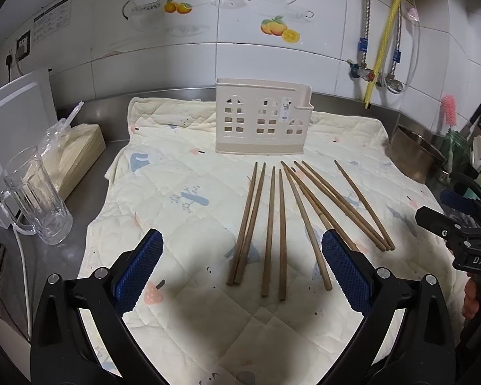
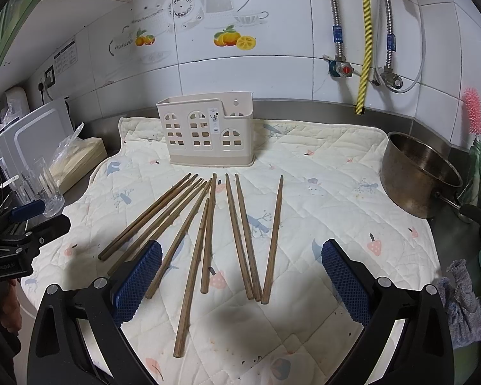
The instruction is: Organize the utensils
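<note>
Several brown wooden chopsticks [image 1: 282, 224] lie fanned out on a cream quilted cloth [image 1: 176, 173]; they also show in the right wrist view [image 2: 208, 234]. Behind them stands a beige house-shaped utensil holder [image 1: 263, 122], which the right wrist view [image 2: 206, 128] shows too; I cannot see inside it. My left gripper [image 1: 242, 269] is open and empty, hovering above the near ends of the chopsticks. My right gripper [image 2: 241, 276] is open and empty, also above the near ends. The right gripper also shows at the right edge of the left wrist view [image 1: 458, 224].
A glass mug [image 1: 37, 195], a wrapped stack of paper [image 1: 77, 154] and a white appliance [image 1: 9, 122] stand at the left. A metal pot [image 2: 420, 173] sits at the right of the cloth. Tiled wall with hoses and valves behind.
</note>
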The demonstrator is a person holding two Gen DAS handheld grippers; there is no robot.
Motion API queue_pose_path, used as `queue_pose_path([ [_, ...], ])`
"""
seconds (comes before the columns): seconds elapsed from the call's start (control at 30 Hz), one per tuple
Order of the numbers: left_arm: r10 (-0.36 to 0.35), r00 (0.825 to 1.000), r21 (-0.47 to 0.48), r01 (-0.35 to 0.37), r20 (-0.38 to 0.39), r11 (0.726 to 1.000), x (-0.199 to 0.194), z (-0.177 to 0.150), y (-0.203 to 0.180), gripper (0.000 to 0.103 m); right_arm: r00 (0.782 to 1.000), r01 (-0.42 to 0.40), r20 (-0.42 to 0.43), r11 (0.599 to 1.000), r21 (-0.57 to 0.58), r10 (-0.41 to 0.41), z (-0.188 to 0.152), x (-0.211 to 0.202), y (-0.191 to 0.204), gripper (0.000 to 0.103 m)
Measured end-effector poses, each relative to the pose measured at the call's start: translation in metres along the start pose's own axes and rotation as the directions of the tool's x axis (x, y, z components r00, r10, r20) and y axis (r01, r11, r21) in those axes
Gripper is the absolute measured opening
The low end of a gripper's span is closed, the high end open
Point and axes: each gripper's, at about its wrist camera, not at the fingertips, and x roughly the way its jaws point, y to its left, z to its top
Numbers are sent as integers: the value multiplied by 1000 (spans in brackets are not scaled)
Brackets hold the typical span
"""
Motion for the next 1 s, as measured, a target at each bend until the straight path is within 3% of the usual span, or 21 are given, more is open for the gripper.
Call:
queue_pose_path([
  [1.0,23,1000,-28,-23,0,999,8,0,10,97,1000,5,-25,1000,9,-5,-9,11,-3,94],
])
